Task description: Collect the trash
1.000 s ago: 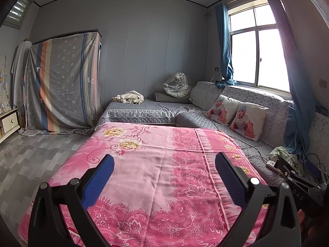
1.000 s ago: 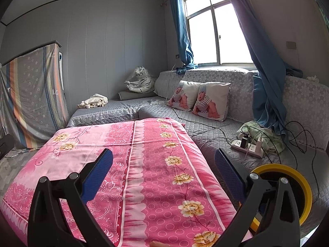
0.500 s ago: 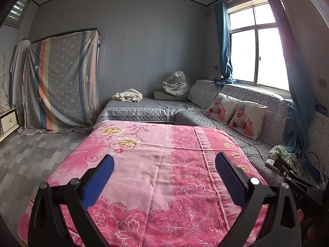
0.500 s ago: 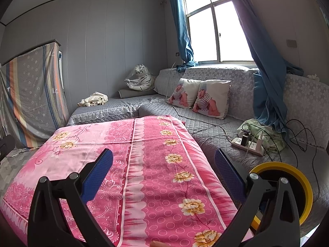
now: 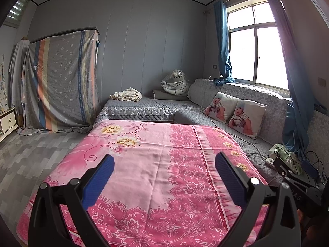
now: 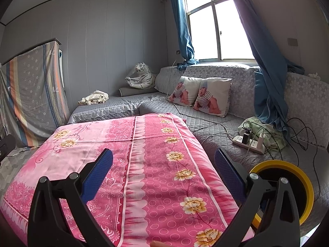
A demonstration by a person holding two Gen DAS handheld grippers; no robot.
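**Support surfaces and what lies on them**

The worktop (image 5: 156, 164) is covered edge to edge by a pink floral cloth (image 6: 144, 164); nothing else lies on the cloth. Behind and to the right runs a grey quilted corner sofa (image 6: 205, 127). On the sofa lie two baby-print cushions (image 6: 202, 95), a plush tiger (image 6: 141, 78), a crumpled cream cloth (image 6: 94, 98), a white power strip (image 6: 248, 142) with cables, and a green cloth (image 6: 265, 129). The floor (image 5: 30, 150) is grey tile.

Pink floral cloth (image 5: 156, 164) – thin, matt, softly creased – beside a grey quilted sofa cover (image 6: 205, 127) and glossy floor (image 5: 37, 150).
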